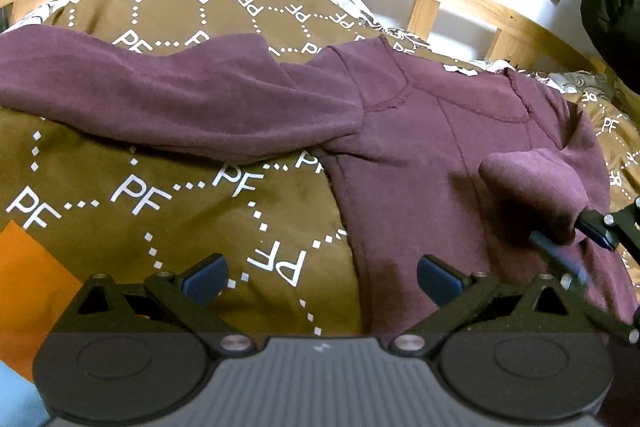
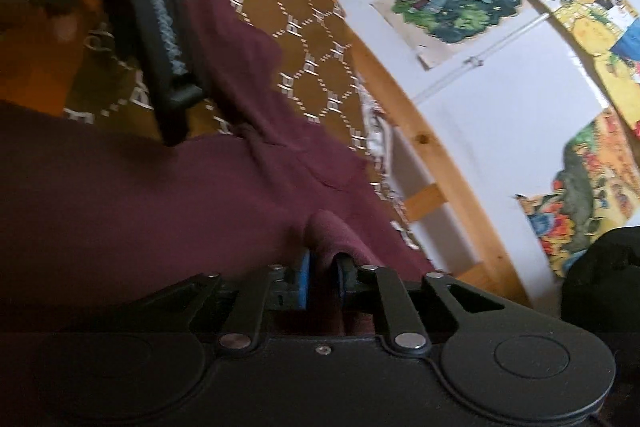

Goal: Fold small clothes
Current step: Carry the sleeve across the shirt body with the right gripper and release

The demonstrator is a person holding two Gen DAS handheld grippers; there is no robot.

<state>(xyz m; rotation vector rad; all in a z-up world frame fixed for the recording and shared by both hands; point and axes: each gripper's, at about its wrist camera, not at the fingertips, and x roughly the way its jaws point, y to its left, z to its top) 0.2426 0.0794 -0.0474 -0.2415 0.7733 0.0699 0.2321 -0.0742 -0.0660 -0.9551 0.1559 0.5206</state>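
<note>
R gripper [image 2: 322, 281] fingers pinch maroon top [image 1: 420, 155]; L gripper [image 1: 320, 277] fingers wide.

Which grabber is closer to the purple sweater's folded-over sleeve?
Right. The right gripper is pinching that sleeve of the sweater. The left gripper is open, hovering at the sweater's edge.

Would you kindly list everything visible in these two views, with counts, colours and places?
Maroon long-sleeved fleece top: one, spread across the bed, one sleeve stretched left, the other pinched.
Brown bedcover with white PF lettering: one, under the top.
Orange patch: one, lower left on the cover.
Pale wooden bed rail: one, behind the bed.
Colourful cartoon drawings: several, on the white wall.
Left gripper: black, blue pads, open, over the top's edge.
Right gripper: black, shut on sleeve fabric.
</note>
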